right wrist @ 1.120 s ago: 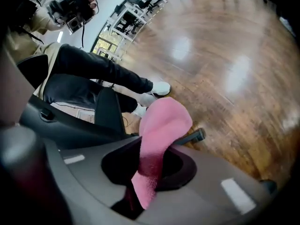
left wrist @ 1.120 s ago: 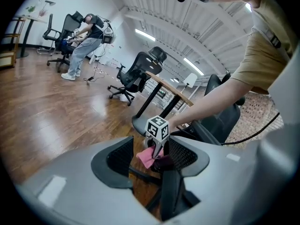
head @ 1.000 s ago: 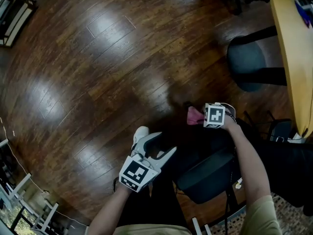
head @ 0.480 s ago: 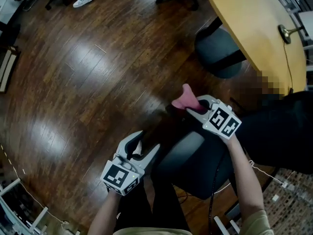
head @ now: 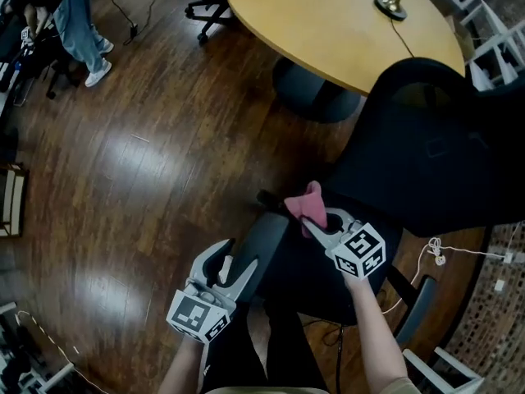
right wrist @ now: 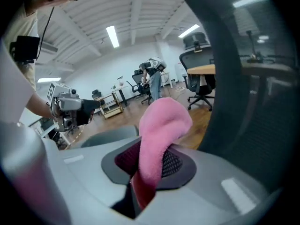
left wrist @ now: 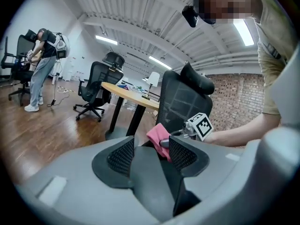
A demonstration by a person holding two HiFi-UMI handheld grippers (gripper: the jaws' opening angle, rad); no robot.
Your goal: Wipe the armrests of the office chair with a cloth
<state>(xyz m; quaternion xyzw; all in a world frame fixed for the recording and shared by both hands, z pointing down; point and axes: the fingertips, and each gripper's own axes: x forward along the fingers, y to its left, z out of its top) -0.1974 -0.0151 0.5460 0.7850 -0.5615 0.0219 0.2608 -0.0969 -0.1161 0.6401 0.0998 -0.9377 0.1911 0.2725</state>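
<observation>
My right gripper [head: 318, 217] is shut on a pink cloth [head: 307, 203], whose bunched end sticks up out of the jaws [right wrist: 161, 125]. It hovers over the black office chair's seat, just right of the dark grey left armrest [head: 261, 240]. My left gripper [head: 234, 261] is open at the near end of that armrest, nothing gripped; in the left gripper view the dark armrest strip runs between its jaws [left wrist: 147, 156] towards the cloth [left wrist: 157, 136]. The chair's tall black back [head: 435, 146] rises at the right. The other armrest [head: 417, 306] shows at lower right.
A round yellow table [head: 344, 23] with a lamp base [head: 391, 5] stands beyond the chair on a dark pedestal [head: 316, 97]. A person [head: 82, 23] stands at the top left by other chairs. Dark wood floor [head: 123, 162] spreads left. Cables [head: 435, 249] lie at the right.
The head view has swung, so the table and the chair back now fill the upper right. My right gripper, still on the cloth, has come over the seat. My left gripper stays open.
</observation>
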